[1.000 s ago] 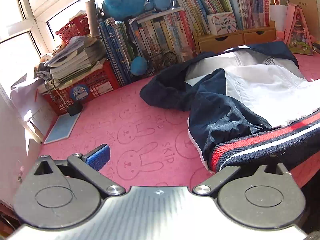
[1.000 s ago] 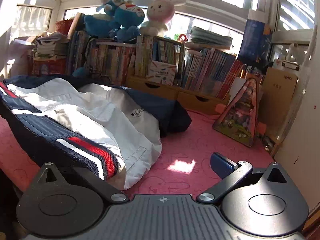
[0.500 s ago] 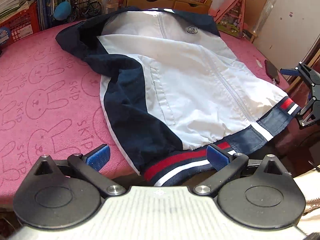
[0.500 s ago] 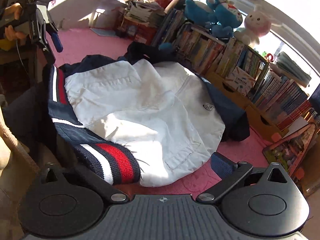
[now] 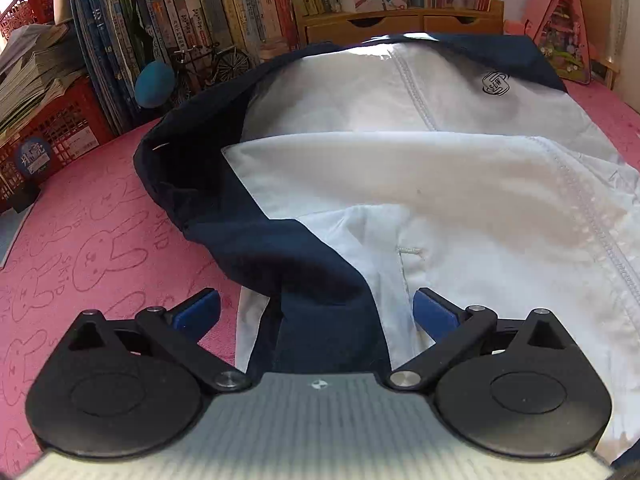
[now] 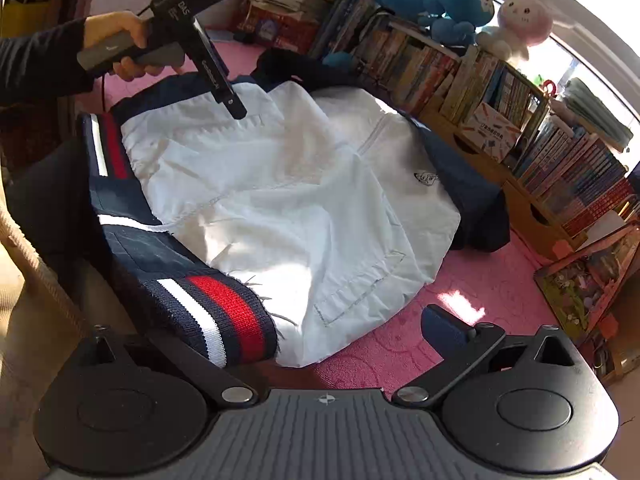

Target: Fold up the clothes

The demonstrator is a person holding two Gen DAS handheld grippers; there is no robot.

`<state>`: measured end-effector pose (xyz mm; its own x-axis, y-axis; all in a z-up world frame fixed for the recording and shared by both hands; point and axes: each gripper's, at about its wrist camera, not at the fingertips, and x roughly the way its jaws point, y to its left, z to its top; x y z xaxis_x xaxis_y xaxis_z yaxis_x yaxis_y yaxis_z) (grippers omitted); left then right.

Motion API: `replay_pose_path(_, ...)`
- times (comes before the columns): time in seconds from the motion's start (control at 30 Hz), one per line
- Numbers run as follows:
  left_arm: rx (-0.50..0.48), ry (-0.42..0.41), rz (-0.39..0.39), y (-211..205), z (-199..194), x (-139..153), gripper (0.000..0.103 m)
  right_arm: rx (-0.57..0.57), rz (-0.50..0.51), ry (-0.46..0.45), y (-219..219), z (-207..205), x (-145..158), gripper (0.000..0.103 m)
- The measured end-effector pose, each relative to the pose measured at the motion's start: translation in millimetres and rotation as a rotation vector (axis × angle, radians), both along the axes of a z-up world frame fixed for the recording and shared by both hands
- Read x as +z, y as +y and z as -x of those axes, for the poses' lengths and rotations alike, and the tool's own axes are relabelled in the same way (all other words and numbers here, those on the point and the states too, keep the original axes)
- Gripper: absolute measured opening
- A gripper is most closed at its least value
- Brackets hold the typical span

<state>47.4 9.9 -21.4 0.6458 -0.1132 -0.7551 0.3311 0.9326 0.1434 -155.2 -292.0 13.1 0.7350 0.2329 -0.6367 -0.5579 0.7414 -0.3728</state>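
Lying spread across the pink tabletop point(image 5: 100, 240), the white and navy jacket point(image 5: 440, 208) fills the space ahead of both sets of fingers. The left gripper point(image 5: 316, 308) stands wide, its fingers straddling the navy side panel without pinching it. The right gripper point(image 6: 352, 332) is also spread wide, its left finger hidden under the striped hem point(image 6: 224, 320), its right finger over bare tabletop.

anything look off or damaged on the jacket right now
Yes: loose white threads fray out where the red, white and navy striped ribbed hem meets the white panel of the white and navy zip jacket. The jacket also lies rumpled on the pink bunny-print table cover, its navy sleeve bunched.
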Motion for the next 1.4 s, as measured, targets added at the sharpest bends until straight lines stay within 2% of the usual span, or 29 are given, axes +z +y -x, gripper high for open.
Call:
replay_pose_path(0.07,0.033,0.021,0.057,14.6,4.6,-7.3,0.103,0.012,-0.071,0.0,-9.7,-2.9,13.8,0.103)
replay_pose_path(0.17,0.081,0.04,0.171,38.8,13.2,-12.1,0.103,0.006,-0.14,0.067,-26.4,-10.5,23.4,0.103)
replay_pose_path(0.23,0.11,0.019,0.159,43.7,19.9,-11.9,0.103,-0.026,-0.15,0.122,-35.2,-15.6,24.3,0.103)
replay_pose_path(0.37,0.144,-0.017,0.16,39.0,24.8,-11.1,0.103,-0.054,-0.048,0.24,-32.7,-17.8,9.2,0.103)
replay_pose_path(0.5,0.166,-0.051,0.168,35.5,26.9,-12.9,0.103,-0.029,0.078,0.268,-17.5,-12.6,8.6,0.103)
replay_pose_path(0.57,0.162,-0.062,0.171,36.6,27.4,-13.8,0.103,-0.043,0.07,0.283,-20.5,-8.8,19.6,0.103)
replay_pose_path(0.6,0.16,-0.066,0.173,37.3,27.6,-13.9,0.103,-0.058,0.043,0.277,-24.9,-6.6,26.4,0.103)
replay_pose_path(0.77,0.151,-0.069,0.172,38.2,27.4,-14.2,0.103,-0.157,-0.287,0.095,-62.2,-3.0,66.7,0.103)
replay_pose_path(0.87,0.15,-0.052,0.162,38.5,25.8,-12.1,0.103,-0.325,-0.304,-0.152,-47.7,-45.9,70.8,0.103)
replay_pose_path(0.9,0.149,-0.049,0.159,38.5,25.5,-11.8,0.103,-0.365,-0.302,-0.208,-39.9,-65.2,69.5,0.103)
replay_pose_path(1.17,0.169,-0.031,0.156,40.1,27.4,-10.4,0.103,-0.418,-0.17,-0.214,73.6,-301.4,13.9,0.102)
replay_pose_path(1.23,0.175,-0.023,0.154,39.3,26.3,-9.7,0.103,-0.385,-0.11,-0.211,104.1,-335.2,-0.7,0.094)
replay_pose_path(1.27,0.177,-0.021,0.154,39.4,25.9,-9.5,0.103,-0.39,-0.081,-0.207,114.2,-345.6,-5.1,0.054)
replay_pose_path(1.3,0.176,-0.021,0.153,39.2,26.0,-9.5,0.103,-0.424,-0.06,-0.2,117.0,-352.6,-6.6,0.005)
replay_pose_path(1.37,0.175,-0.023,0.152,38.9,26.5,-9.7,0.103,-0.495,-0.031,-0.196,118.3,-362.1,-6.5,0.006)
replay_pose_path(1.4,0.174,-0.025,0.152,38.8,26.8,-9.9,0.103,-0.533,-0.046,-0.222,107.7,-355.3,1.7,0.006)
